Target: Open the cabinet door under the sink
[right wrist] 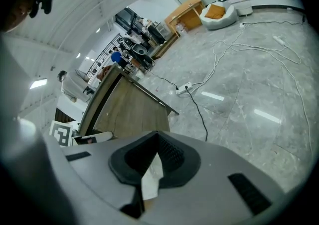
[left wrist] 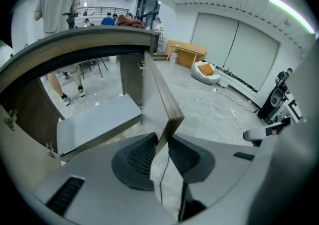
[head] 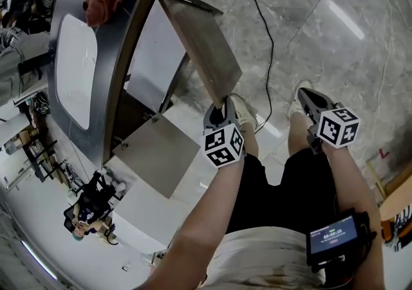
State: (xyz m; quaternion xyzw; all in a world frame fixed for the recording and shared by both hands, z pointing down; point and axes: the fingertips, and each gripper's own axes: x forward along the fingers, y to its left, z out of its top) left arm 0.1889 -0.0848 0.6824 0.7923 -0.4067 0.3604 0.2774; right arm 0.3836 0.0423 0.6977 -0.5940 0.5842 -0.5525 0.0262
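Wood cabinet door [head: 203, 41] stands open from under sink [head: 74, 70], its outer corner clamped in my left gripper [head: 222, 107] fingers [left wrist: 137, 156]. Second door [head: 161, 154] open too, lower left. Cabinet interior mostly hidden beneath counter [head: 129, 6]. Black cable [head: 265, 31] crosses floor [head: 335, 31] right of door. Right gripper [head: 309, 99] fingers together, empty, above floor.
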